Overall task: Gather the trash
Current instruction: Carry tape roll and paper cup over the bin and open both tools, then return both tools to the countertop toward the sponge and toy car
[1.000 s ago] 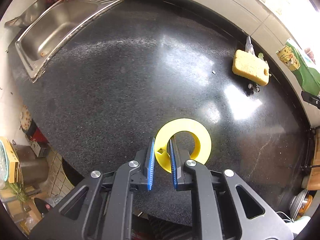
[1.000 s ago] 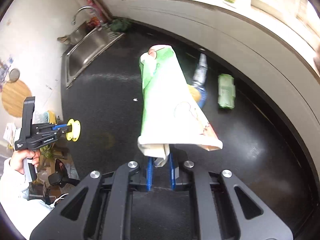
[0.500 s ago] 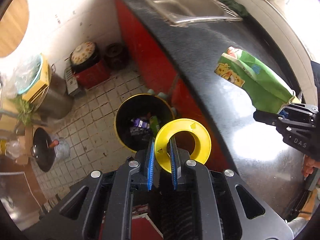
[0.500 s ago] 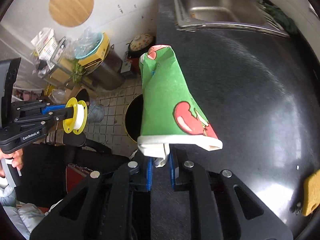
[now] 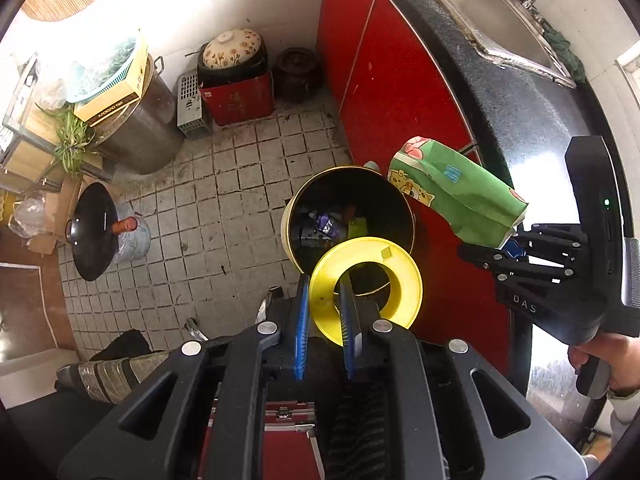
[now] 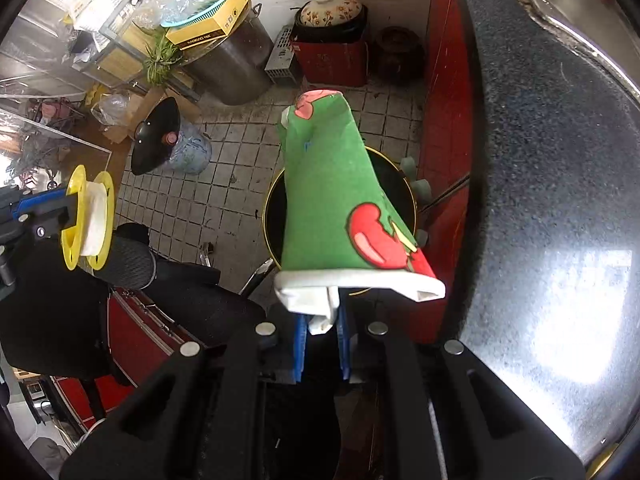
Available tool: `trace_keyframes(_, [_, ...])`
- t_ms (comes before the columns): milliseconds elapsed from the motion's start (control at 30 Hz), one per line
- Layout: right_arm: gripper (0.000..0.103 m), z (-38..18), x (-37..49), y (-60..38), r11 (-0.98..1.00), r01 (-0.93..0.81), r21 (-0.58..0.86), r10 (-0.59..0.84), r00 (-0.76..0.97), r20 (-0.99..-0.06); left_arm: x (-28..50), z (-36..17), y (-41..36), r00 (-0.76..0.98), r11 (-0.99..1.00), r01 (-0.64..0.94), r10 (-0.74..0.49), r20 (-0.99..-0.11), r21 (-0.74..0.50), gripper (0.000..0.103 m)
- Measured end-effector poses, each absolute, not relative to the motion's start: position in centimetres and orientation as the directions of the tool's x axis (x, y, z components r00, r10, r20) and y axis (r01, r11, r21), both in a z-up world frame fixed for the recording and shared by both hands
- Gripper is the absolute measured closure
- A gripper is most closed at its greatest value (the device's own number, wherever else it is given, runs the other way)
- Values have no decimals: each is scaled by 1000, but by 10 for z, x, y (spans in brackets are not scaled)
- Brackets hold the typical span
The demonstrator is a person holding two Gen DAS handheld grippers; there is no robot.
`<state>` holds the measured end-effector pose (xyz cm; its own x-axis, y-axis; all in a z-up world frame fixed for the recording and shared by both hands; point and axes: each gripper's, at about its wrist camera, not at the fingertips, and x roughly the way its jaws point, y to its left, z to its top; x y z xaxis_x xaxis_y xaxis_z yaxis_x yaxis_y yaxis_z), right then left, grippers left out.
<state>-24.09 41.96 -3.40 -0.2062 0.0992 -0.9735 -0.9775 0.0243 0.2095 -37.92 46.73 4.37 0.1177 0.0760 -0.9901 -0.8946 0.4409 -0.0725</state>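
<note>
Both loads over the bin

Our left gripper [image 5: 324, 312] clamps the yellow spool [image 5: 366, 282], our right gripper [image 6: 322, 320] the green carton [image 6: 340, 208], above the bin's rim [image 5: 285, 224] beside the red cabinet [image 5: 384, 92].

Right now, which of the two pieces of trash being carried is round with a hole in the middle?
The yellow spool in the left gripper. It is a ring-shaped reel, while the green carton in the right gripper is a squashed box shape with cartoon pictures.

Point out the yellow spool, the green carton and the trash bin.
yellow spool [image 5: 404, 280], left wrist view, on its upper flange face.
green carton [image 6: 332, 200], right wrist view, on its flattened side.
trash bin [image 5: 286, 220], left wrist view, on its yellow rim.
</note>
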Motion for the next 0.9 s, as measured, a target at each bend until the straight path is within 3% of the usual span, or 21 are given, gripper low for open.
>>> trace_keyframes(300, [90, -59, -241, 433, -10, -976, 217, 30, -218, -976, -363, -9, 486, 91, 436, -896, -6, -996, -85, 90])
trace_keyframes(733, [89, -68, -249, 444, -37, -975, 220, 2, -220, -976, -351, -45, 512, 98, 426, -898, -48, -994, -110, 89])
trace_keyframes(800, [88, -65, -250, 443, -42, -974, 222, 16, -223, -975, -352, -46, 515, 102, 419, -901, -54, -993, -115, 82])
trace_keyframes(833, [82, -63, -252, 441, -49, -974, 222, 17, -223, -975, -353, -44, 518, 114, 406, -905, -51, -992, -125, 60])
trace_keyframes(867, [56, -60, -255, 440, -61, -974, 217, 18, -218, -976, -356, -39, 522, 126, 388, -913, -33, -991, -129, 32])
trace_keyframes(900, [38, -57, -256, 439, -69, -976, 206, 25, -209, -978, -359, -31, 527, 132, 371, -921, 4, -991, -121, 26])
